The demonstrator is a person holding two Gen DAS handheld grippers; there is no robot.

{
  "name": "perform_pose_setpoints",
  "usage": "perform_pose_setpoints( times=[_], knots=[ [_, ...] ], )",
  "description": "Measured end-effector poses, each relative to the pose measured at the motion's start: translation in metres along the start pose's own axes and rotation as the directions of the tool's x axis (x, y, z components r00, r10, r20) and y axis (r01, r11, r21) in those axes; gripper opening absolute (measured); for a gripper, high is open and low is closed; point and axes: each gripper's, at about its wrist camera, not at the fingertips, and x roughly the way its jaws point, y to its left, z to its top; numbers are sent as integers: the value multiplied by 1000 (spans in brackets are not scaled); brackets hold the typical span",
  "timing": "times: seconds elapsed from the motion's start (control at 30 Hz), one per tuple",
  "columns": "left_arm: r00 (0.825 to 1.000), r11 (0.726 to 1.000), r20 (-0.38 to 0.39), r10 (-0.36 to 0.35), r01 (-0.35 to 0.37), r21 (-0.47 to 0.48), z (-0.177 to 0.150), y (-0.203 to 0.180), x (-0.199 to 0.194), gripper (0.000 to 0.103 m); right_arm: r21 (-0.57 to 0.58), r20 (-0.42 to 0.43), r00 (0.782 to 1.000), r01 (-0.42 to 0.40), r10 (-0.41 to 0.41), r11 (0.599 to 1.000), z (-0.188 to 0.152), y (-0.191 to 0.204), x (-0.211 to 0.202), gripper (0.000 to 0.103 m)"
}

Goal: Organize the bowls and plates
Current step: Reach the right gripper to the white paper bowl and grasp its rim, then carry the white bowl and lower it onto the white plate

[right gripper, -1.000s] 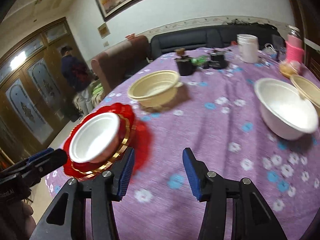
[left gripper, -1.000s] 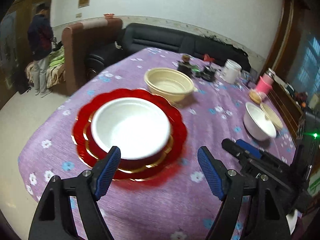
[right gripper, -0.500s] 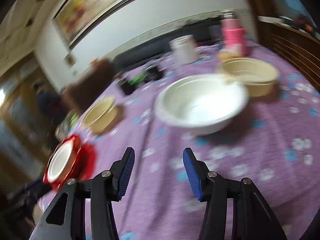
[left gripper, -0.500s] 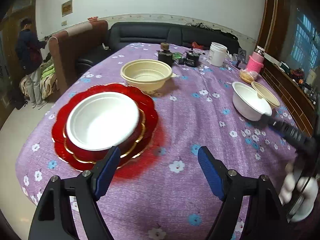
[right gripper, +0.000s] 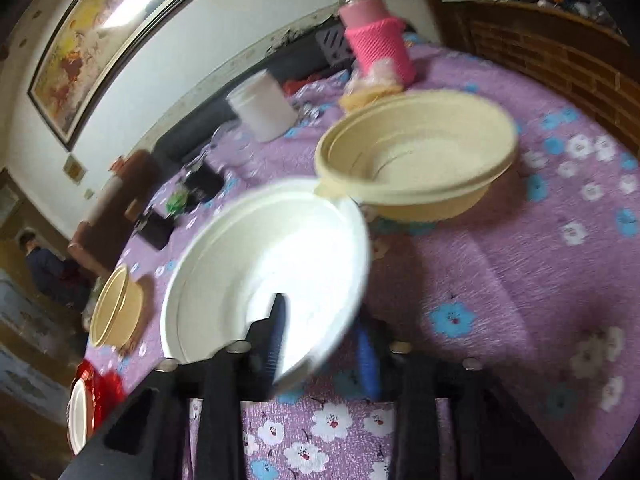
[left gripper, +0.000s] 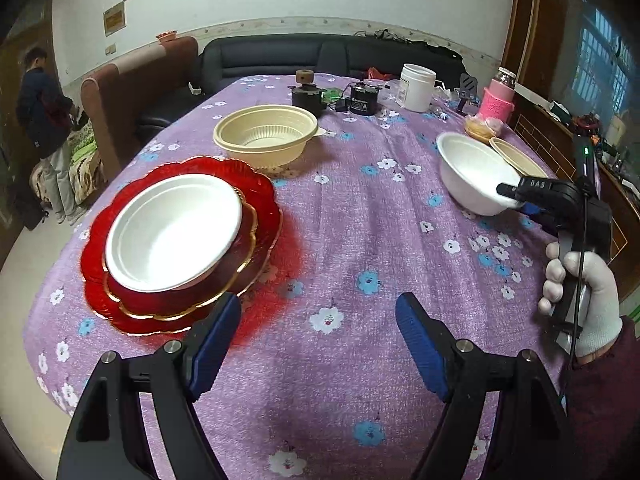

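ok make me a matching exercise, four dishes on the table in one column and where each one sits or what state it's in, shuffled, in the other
Things:
1. white bowl on the right side of the table
2. white bowl on the left
3. cream bowl with ribbed inside
4. red plates

Places or states:
A. stacked under a white bowl
B. standing alone beyond the red plates
C. rim clamped in the right gripper
D. resting on the red plates

Pairs: 1-C, 2-D, 3-B, 4-A
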Motion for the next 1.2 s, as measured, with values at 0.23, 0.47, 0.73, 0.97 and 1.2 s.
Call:
perform_pose_setpoints(
  times=[0.23, 0.47, 0.73, 0.97, 1.2],
  knots=[
    [989, 992, -90, -121, 118, -45, 22, -14, 29, 79, -60, -141, 959, -258, 247, 964, -18, 22, -2, 8],
    [984, 991, -125, -129, 123, -55, 51, -28, 66, 79, -124, -292, 902, -365, 317, 923, -40, 48, 6, 9],
    [982, 993, -157, -101, 108, 38, 55, -55, 87, 35, -113, -292, 895, -382, 337, 917, -45, 45, 3, 9],
    [989, 994, -119, -89, 97, 59, 54, -56, 72, 31, -98, -265, 891, -405, 369, 909, -47, 43, 6, 9],
    [986, 989, -94, -140, 143, 28, 43, -37, 48, 31, -118, -255, 900, -392, 354, 912, -62, 55, -3, 10]
  ],
)
